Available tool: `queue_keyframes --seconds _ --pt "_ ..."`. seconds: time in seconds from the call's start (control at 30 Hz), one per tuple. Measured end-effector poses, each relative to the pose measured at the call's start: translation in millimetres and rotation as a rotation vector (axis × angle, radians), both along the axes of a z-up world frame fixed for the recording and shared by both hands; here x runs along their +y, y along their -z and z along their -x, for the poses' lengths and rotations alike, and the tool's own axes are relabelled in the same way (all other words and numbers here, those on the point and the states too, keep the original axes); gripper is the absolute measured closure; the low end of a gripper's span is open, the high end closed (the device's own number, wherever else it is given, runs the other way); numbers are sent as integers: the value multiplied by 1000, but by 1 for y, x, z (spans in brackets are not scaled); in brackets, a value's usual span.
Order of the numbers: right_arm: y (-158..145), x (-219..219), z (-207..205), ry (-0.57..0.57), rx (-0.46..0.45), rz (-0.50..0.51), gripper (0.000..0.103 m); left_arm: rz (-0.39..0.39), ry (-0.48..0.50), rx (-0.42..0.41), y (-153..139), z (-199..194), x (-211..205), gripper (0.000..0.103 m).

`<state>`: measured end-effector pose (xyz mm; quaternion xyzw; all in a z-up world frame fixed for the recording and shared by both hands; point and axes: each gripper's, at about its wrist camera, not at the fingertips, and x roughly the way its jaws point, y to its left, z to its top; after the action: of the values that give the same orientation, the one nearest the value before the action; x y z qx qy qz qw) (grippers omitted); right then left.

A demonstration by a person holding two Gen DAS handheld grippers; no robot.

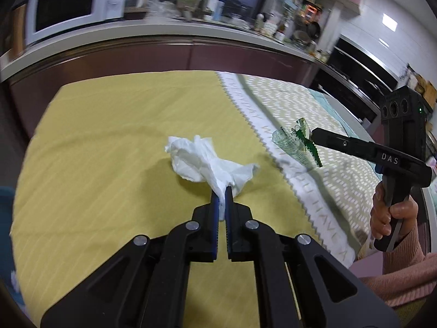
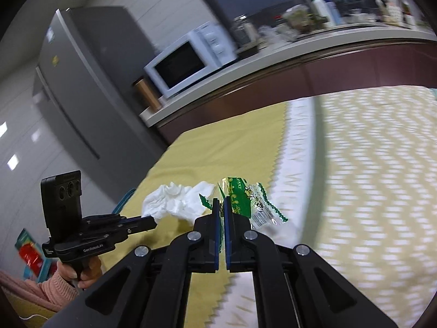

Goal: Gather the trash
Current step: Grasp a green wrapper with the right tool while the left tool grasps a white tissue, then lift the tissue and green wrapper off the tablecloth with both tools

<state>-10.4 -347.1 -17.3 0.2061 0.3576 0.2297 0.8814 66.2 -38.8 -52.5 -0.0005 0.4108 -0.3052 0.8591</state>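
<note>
My left gripper (image 1: 222, 191) is shut on a crumpled white tissue (image 1: 202, 161), which hangs from its tips above the yellow cloth (image 1: 114, 147). In the right wrist view the same tissue (image 2: 174, 201) shows at the left gripper's (image 2: 154, 222) tips. My right gripper (image 2: 222, 205) is shut on a green and clear snack wrapper (image 2: 245, 199), lifted off the table. From the left wrist view the right gripper (image 1: 312, 134) comes in from the right with the wrapper (image 1: 297, 142) at its tip. A hand (image 1: 387, 216) in a pink sleeve holds it.
The table carries a yellow cloth and a patterned white-and-green cloth (image 1: 322, 147) on the right. Behind stand a dark counter (image 1: 174, 54) with a white microwave (image 1: 73, 8), bottles and a sink tap. A grey fridge (image 2: 90, 90) stands left of the counter.
</note>
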Motion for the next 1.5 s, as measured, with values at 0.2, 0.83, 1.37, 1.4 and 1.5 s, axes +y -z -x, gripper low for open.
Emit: queue_keyframes --seconds 0.2,0.83,1.37,1.4,1.5 --pt "-4 46 -15 -121 -3 -2 101 -2 -109 -25 -3 16 46 98" --pt "3 95 -32 -192 42 35 101 85 -222 82 25 9 86 56" --pt "-8 109 -33 -212 23 35 101 109 -203 73 22 7 69 97" --pt "-10 109 -33 -214 20 34 101 107 -205 65 20 9 69 97" --pt "-13 113 -33 -220 13 35 101 106 -211 47 17 13 73 97"
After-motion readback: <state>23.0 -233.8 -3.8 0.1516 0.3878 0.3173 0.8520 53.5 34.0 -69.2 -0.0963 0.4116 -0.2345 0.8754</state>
